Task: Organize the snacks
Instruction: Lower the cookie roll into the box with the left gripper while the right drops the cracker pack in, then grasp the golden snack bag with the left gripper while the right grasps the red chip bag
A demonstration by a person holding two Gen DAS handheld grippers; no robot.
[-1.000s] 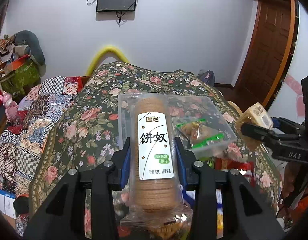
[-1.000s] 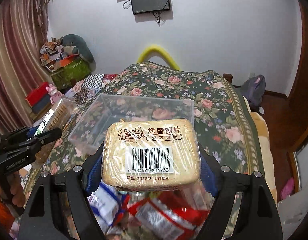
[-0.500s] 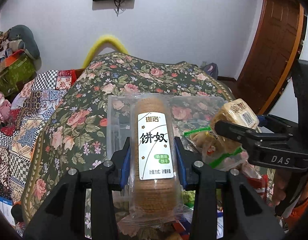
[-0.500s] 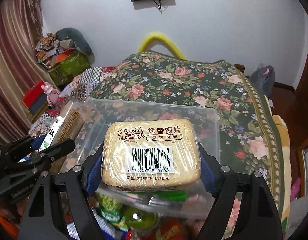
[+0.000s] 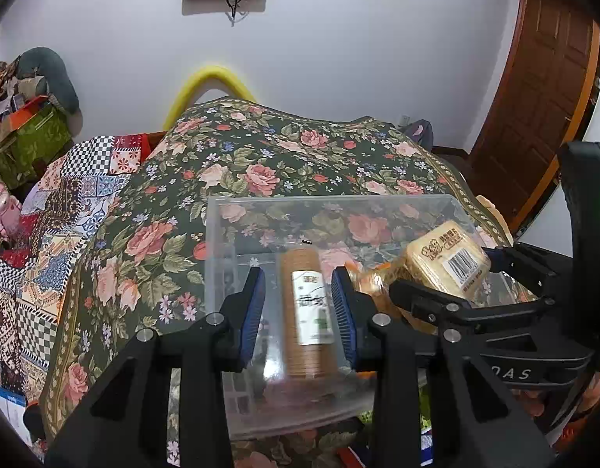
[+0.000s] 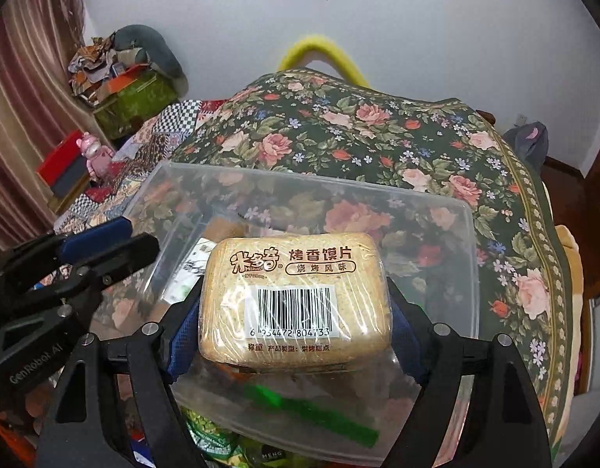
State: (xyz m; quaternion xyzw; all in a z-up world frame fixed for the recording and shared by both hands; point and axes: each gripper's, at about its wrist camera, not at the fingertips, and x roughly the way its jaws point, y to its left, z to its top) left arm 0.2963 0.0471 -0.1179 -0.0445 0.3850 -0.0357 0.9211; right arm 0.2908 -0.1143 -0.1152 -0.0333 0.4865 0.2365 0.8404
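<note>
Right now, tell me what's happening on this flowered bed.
A person is sorting snacks into a clear plastic bin on the floral bedspread. The left gripper has its jaws apart; the tall round stack of biscuits in clear wrap sits blurred between them, over the bin, and no contact shows. The right gripper is clamped on a tan rectangular pack of toasted bread slices, held above the bin. More snack packets lie at the bin's near edge.

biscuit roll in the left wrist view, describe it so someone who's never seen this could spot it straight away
Find the clear plastic bin on the floral bedspread. Inside it, between the open left gripper fingers, lies the biscuit roll: a long brown cylinder of stacked round biscuits with a white label. Its neighbour, the flat rectangular toasted-slice pack in the right gripper, has a barcode.
</note>
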